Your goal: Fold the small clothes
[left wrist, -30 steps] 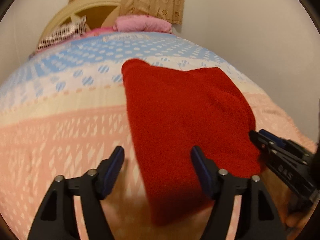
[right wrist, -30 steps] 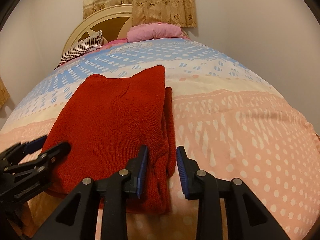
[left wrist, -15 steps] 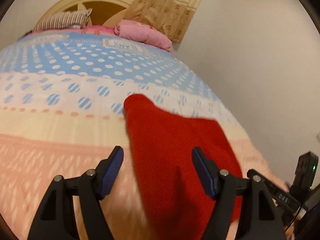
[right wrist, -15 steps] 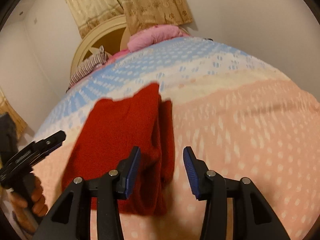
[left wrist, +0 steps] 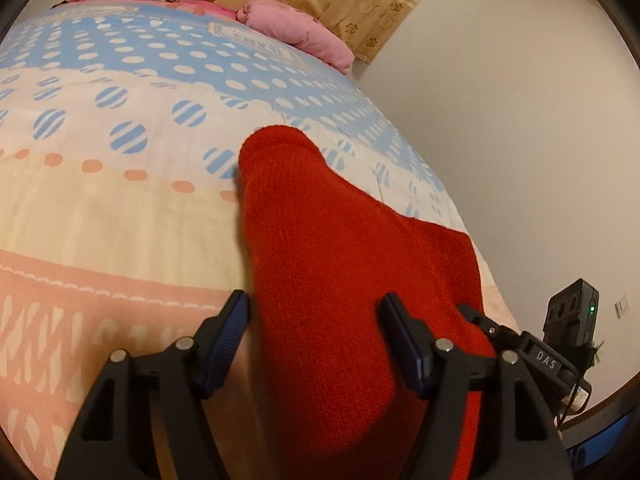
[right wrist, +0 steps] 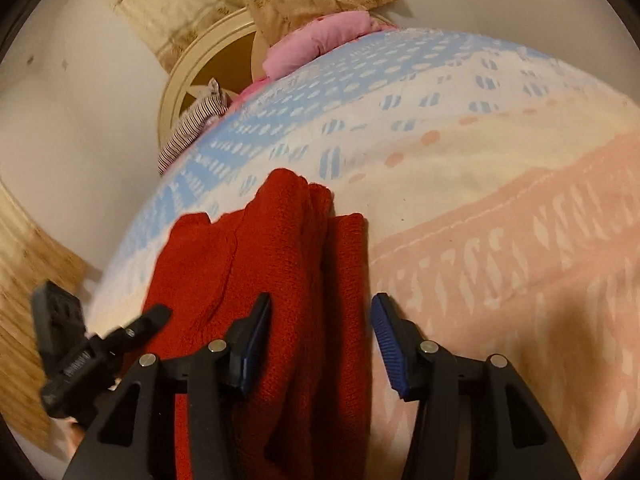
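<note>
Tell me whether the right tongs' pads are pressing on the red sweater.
Apart. The right wrist view shows the right tongs opening, with the red sweater lying between the pads; peach bedspread shows beside the right pad.

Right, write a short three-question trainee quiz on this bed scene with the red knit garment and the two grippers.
1. True or false: the red knit garment lies on a patterned bedspread.
2. Multiple choice: the pillow nearest the curtain is A) pink, B) green, C) black.
3. Fill in: in the right wrist view, the folded right edge of the garment lies between the jaws of the ____ gripper.

Key
1. True.
2. A.
3. Right. The right gripper has its jaws opening, pads off the knit; the left gripper also stands open over it.
</note>
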